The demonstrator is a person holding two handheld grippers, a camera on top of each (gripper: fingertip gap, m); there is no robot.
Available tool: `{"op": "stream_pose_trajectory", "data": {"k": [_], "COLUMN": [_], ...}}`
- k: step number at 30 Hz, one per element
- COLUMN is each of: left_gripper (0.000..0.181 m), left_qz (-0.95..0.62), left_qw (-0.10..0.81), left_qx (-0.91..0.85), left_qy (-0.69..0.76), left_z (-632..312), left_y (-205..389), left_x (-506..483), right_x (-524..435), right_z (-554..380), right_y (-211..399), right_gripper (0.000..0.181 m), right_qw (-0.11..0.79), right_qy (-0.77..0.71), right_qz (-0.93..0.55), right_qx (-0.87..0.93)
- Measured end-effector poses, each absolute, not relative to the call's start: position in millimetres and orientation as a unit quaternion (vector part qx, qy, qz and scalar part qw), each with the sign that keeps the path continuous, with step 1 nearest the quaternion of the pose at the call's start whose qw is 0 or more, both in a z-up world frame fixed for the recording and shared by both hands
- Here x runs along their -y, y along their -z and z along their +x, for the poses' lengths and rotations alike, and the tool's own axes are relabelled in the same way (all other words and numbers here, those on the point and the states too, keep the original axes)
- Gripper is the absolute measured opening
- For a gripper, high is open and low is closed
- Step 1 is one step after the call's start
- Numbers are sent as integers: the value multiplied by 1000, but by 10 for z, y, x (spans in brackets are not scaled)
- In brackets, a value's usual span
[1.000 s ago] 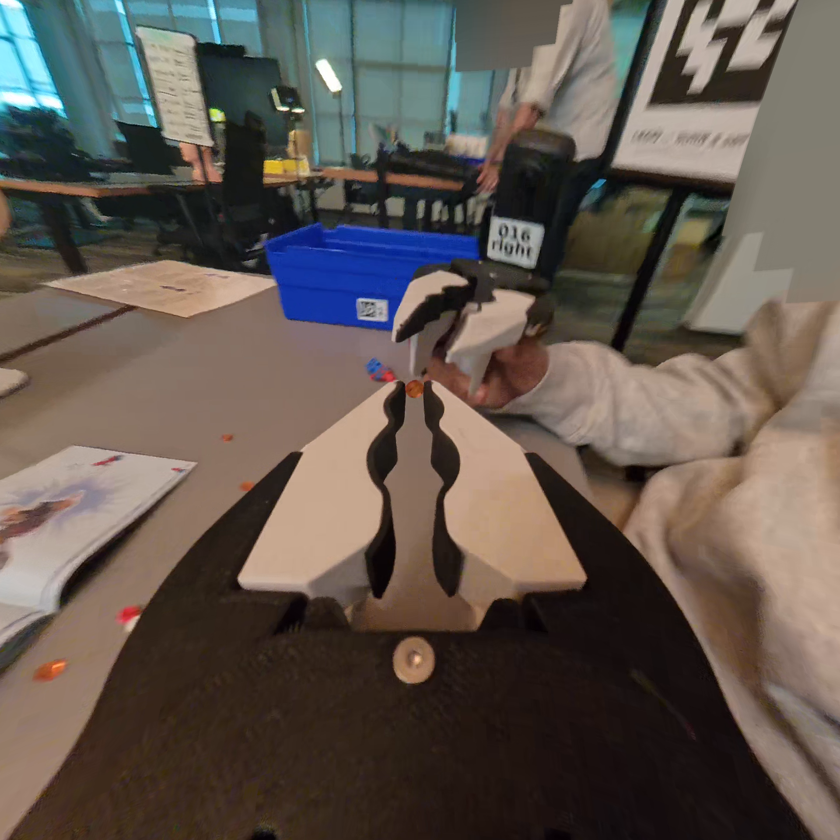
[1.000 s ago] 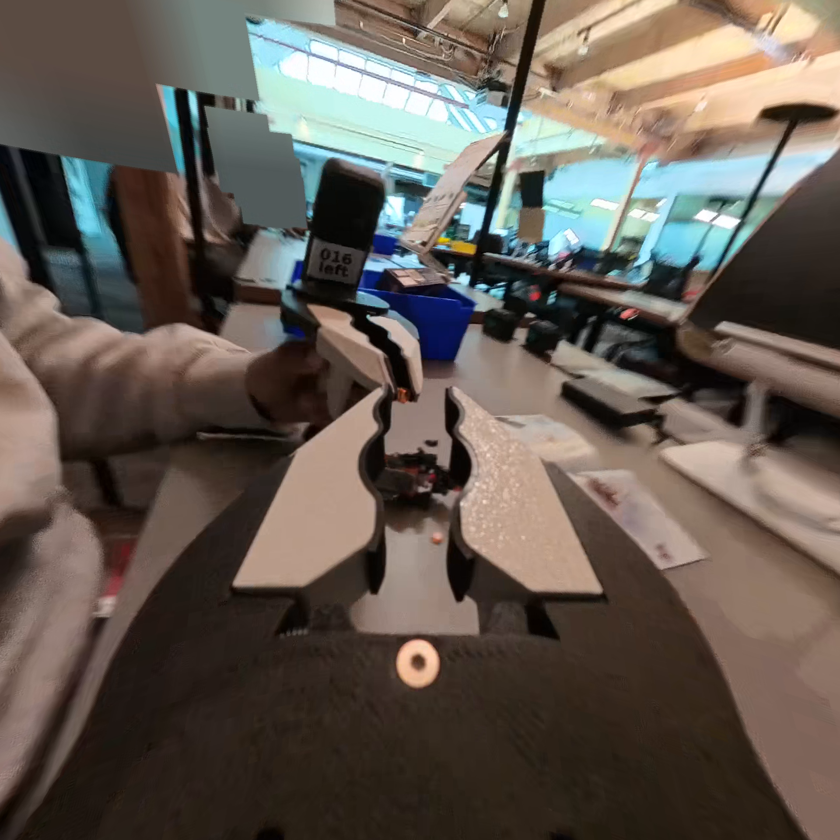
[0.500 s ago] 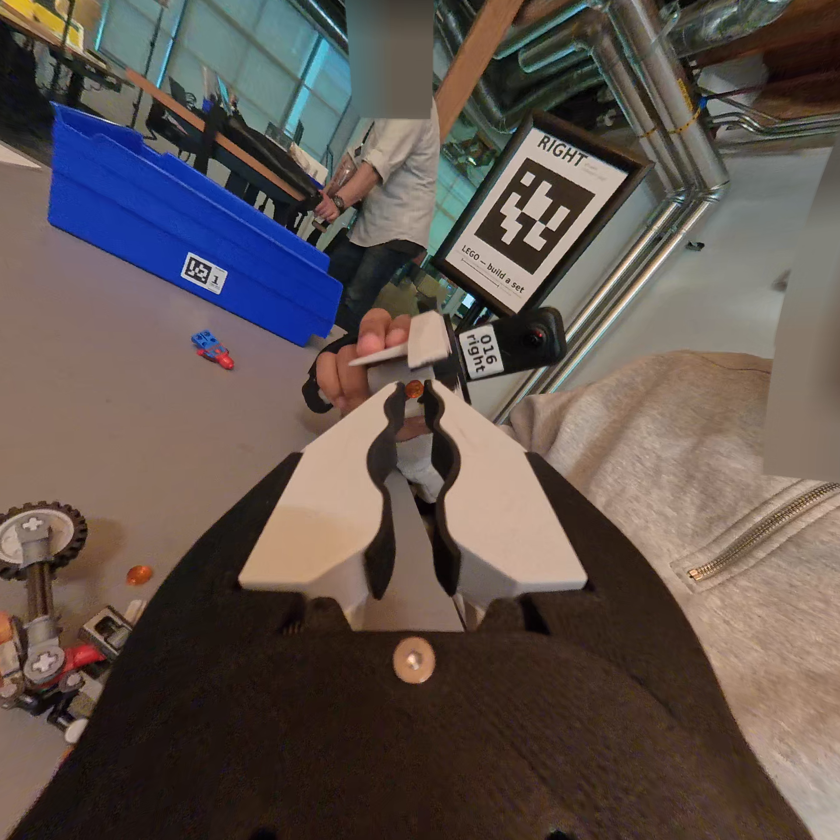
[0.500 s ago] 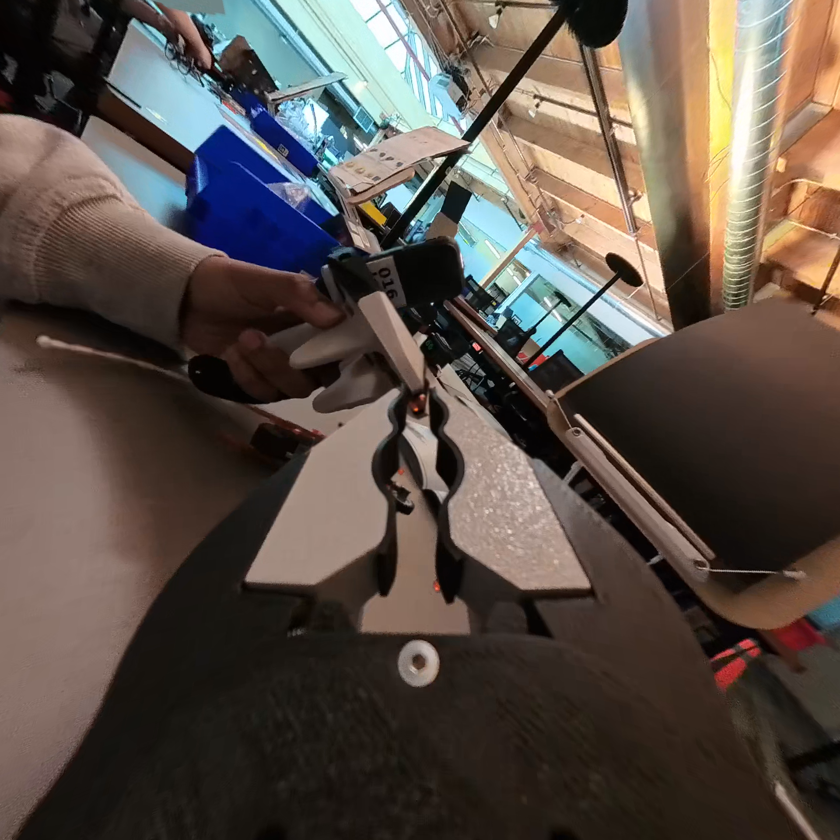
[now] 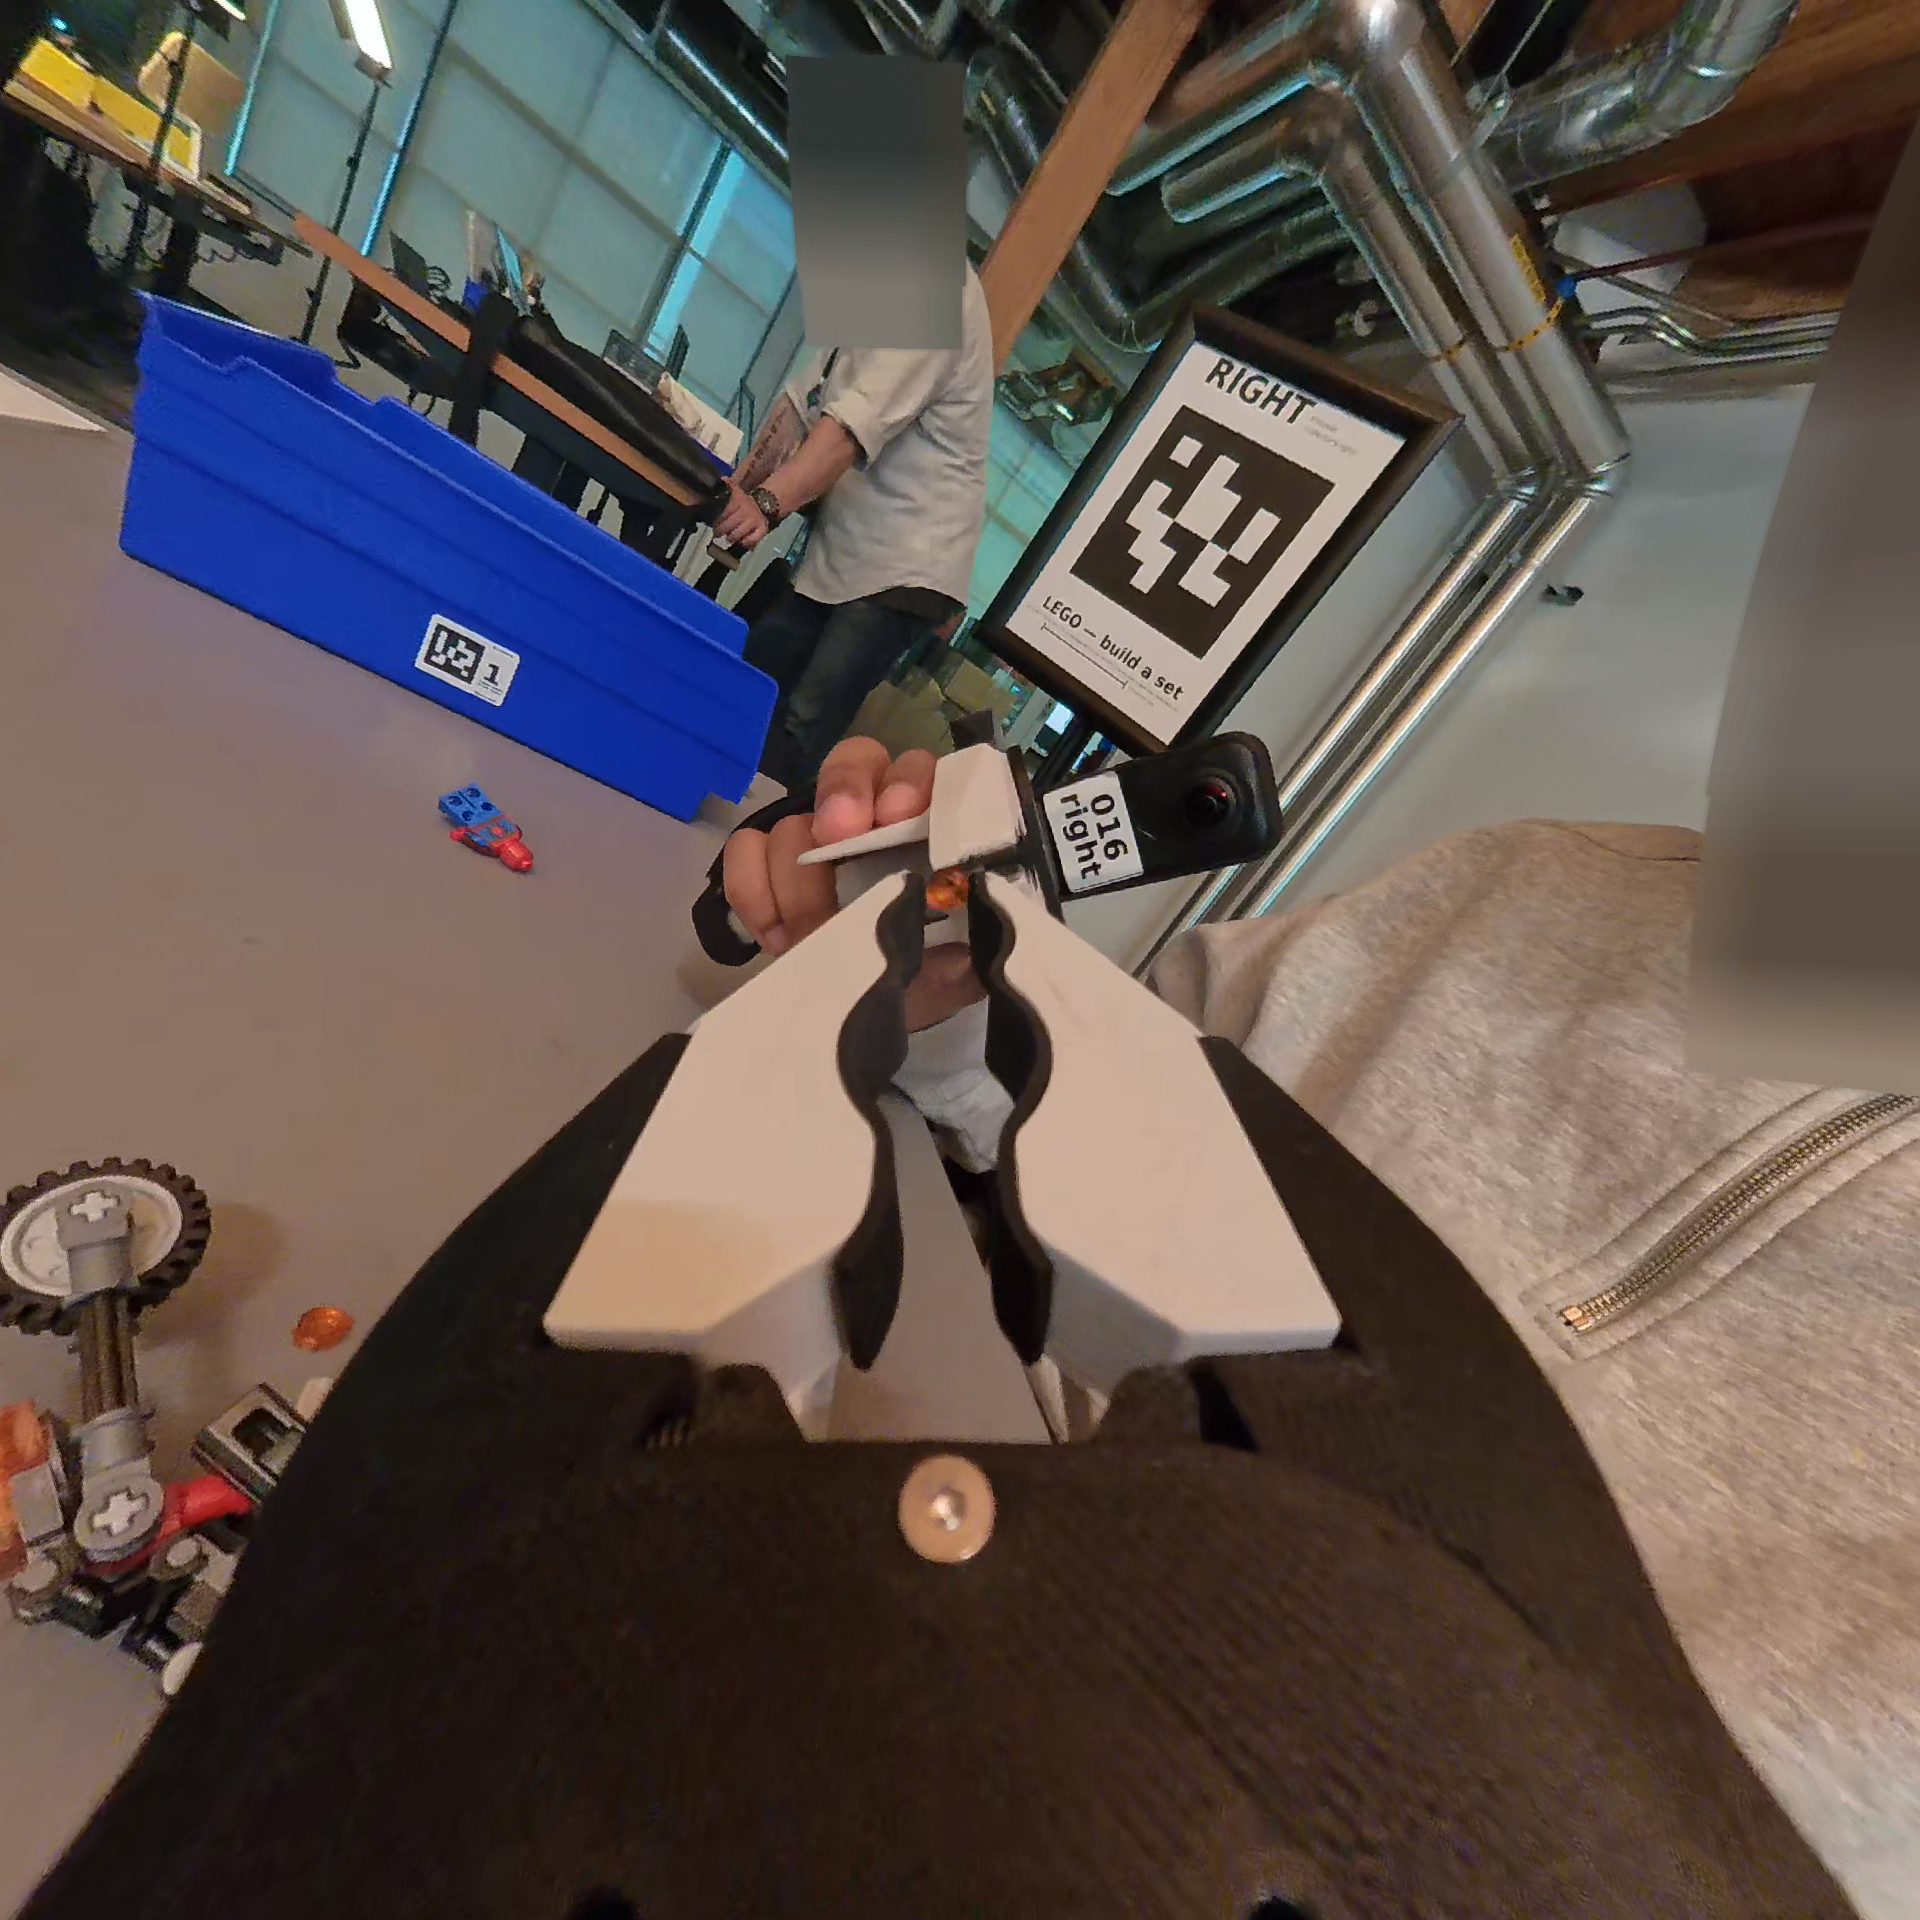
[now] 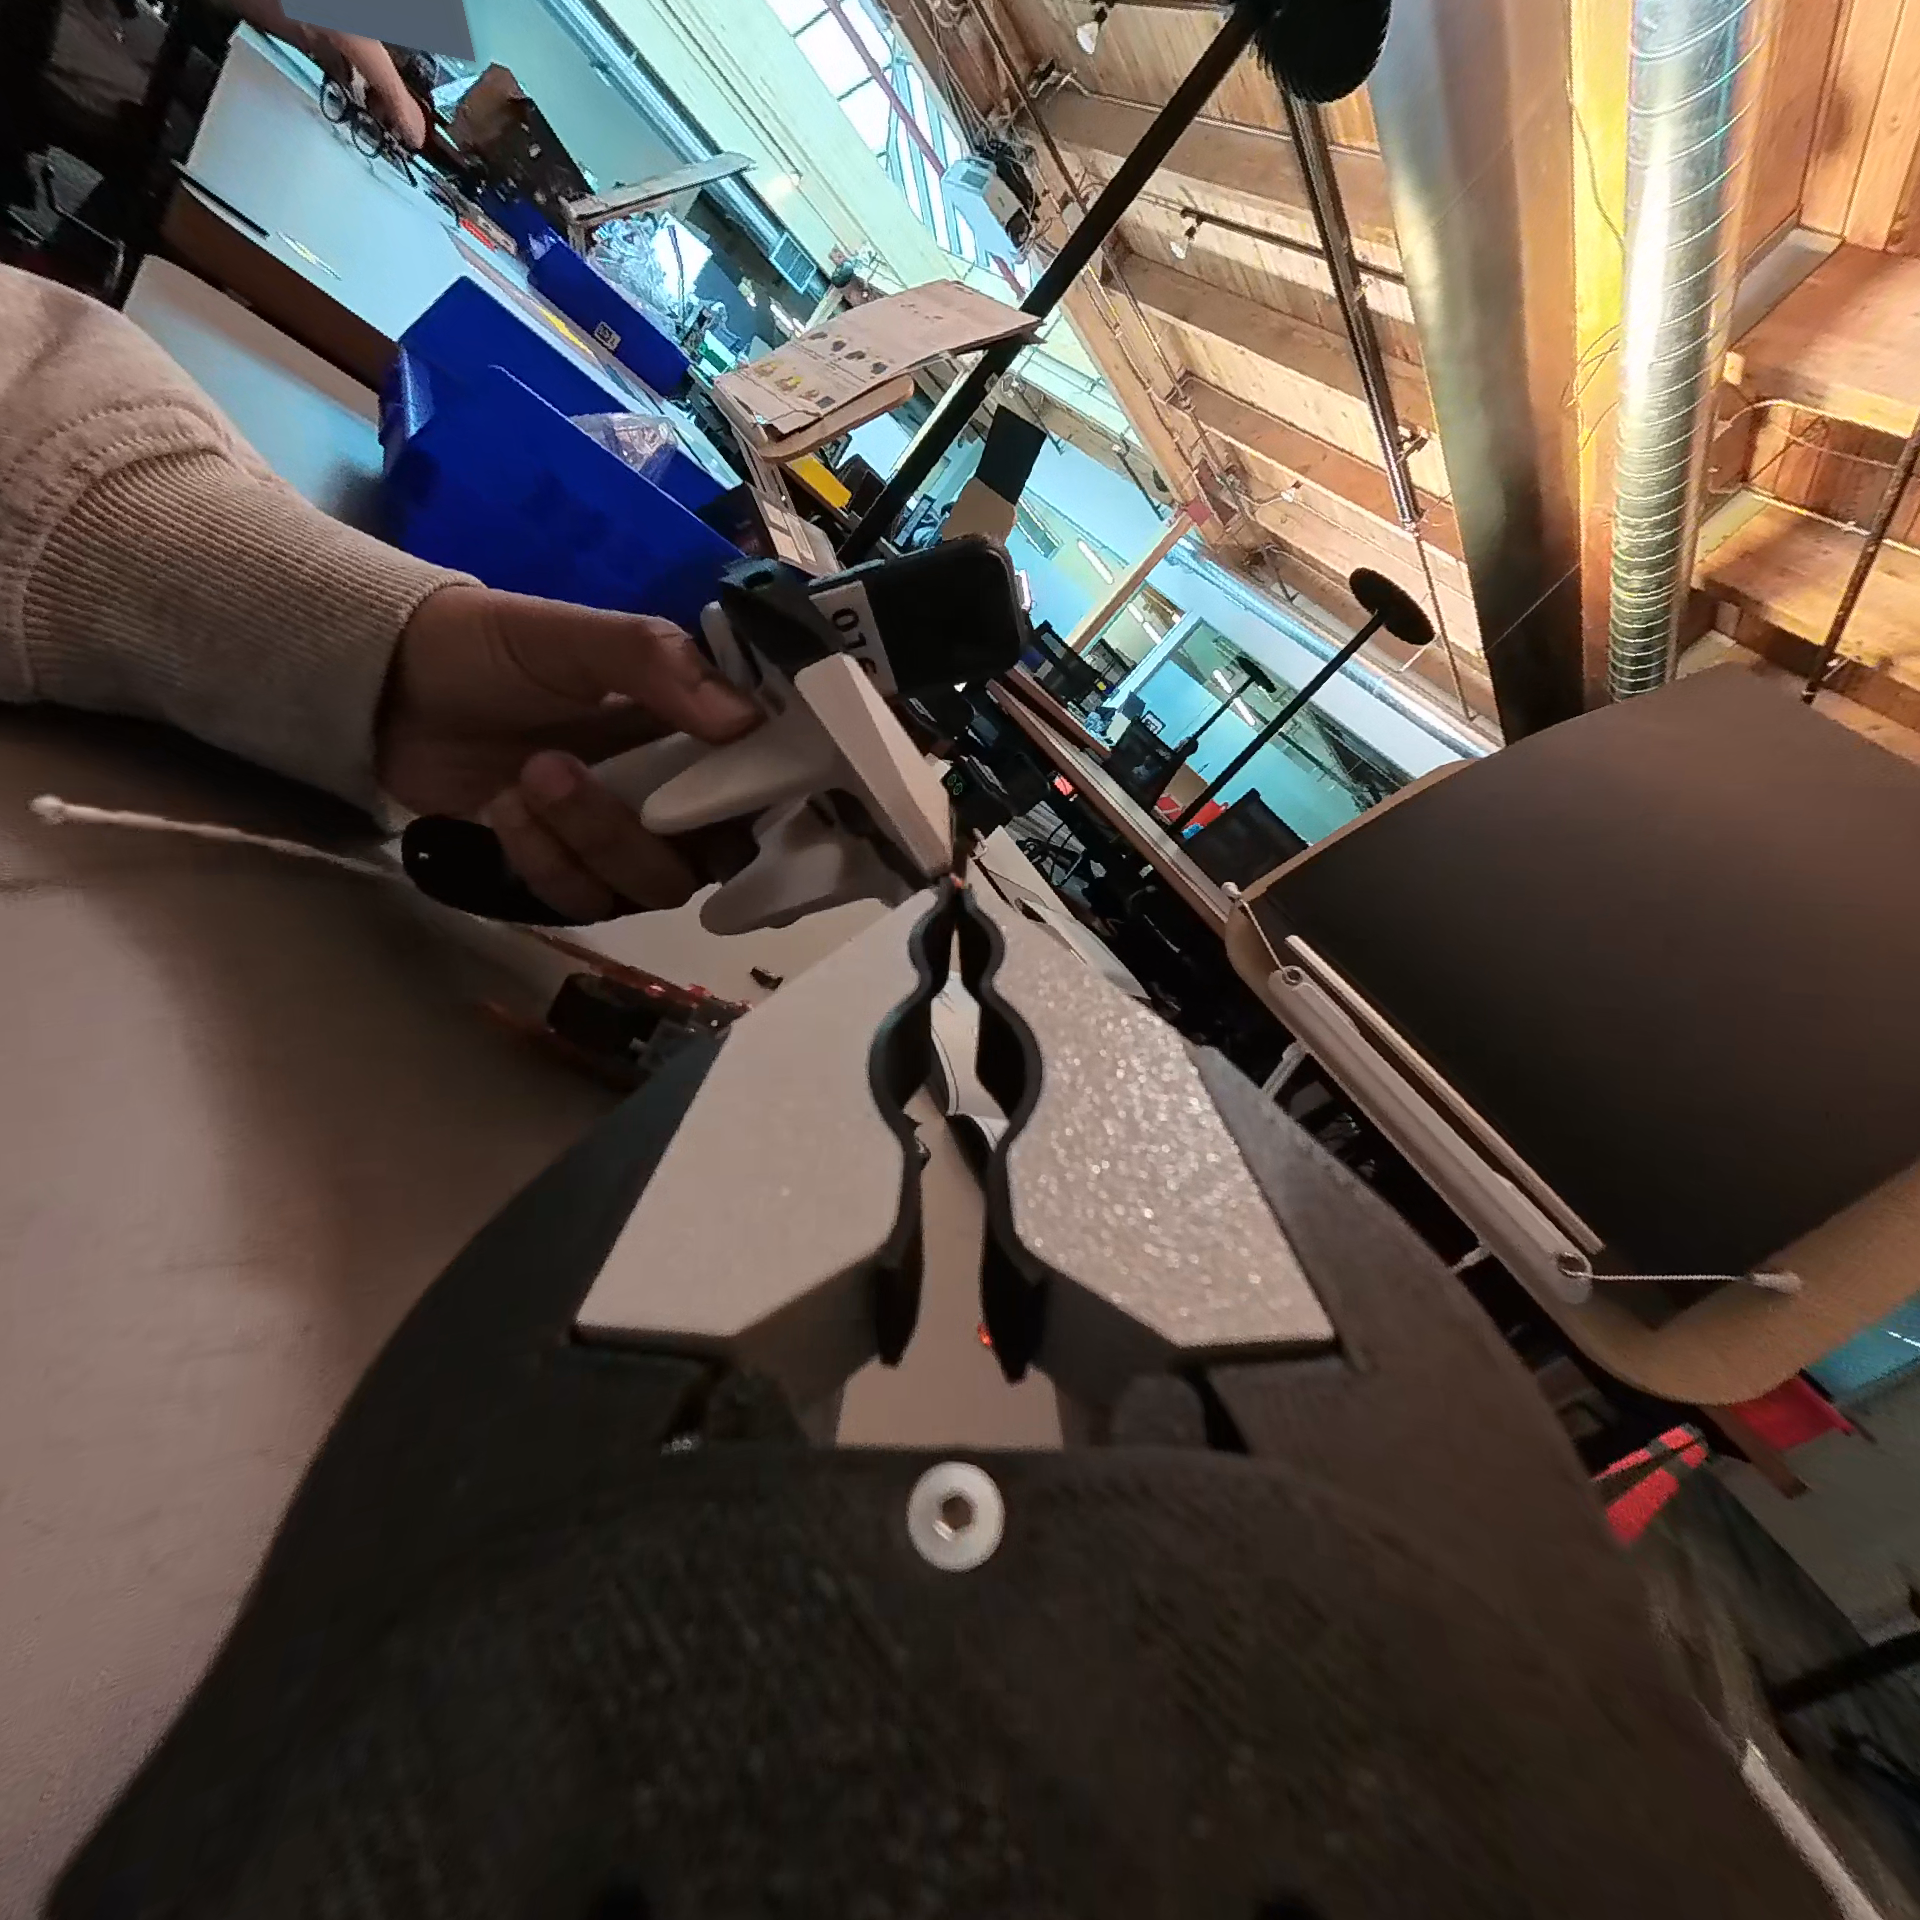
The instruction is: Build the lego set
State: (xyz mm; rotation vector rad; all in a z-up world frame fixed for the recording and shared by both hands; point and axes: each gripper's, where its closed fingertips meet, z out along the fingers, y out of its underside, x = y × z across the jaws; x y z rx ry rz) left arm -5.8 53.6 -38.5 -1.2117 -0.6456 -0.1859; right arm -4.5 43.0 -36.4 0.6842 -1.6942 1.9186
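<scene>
Left gripper (image 5: 948, 896) pinching a tiny round translucent orange lego stud (image 5: 945, 889) at its tips; right gripper (image 6: 954, 891) meeting it tip to tip, nearly closed, grip there unclear.

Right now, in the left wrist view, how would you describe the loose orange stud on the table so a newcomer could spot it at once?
Start at the grey table, then find the wheeled model at its left edge. The orange stud lies just right of the black-tyred wheel. Unlike the grey and red parts beside it, it is a small, round, see-through orange disc lying alone.
</scene>
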Motion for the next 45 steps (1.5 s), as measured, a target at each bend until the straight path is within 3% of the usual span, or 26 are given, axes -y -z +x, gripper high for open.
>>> {"op": "stream_pose_trajectory", "data": {"k": [4, 8, 19, 22, 27, 45], "left_gripper": [6, 6, 6, 6, 5, 5], "left_qz": [-558, -561, -615, -621, -638, -645], "left_qw": [769, 767, 715, 710, 693, 684], "left_qx": [298, 296, 289, 292, 290, 294], "left_qy": [87, 95, 167, 159, 170, 171], "left_z": [-58, -43, 154, 140, 182, 193], "left_y": [385, 396, 610, 632, 708, 758], "left_x": [-532, -535, -535, -518, -563, -525], "right_x": [-428, -432, -403, -396, -391, -392], "right_z": [-50, -54, 171, 221, 226, 223], "right_y": [362, 356, 594, 652, 693, 751], "right_gripper": [0, 12, 12, 19, 7, 2], "right_qw": [240, 236, 115, 88, 81, 70], "right_qy": [-704, -712, -692, -685, -677, -667], "right_qz": [248, 246, 284, 290, 292, 292], "right_qx": [620, 614, 653, 663, 671, 682]}}
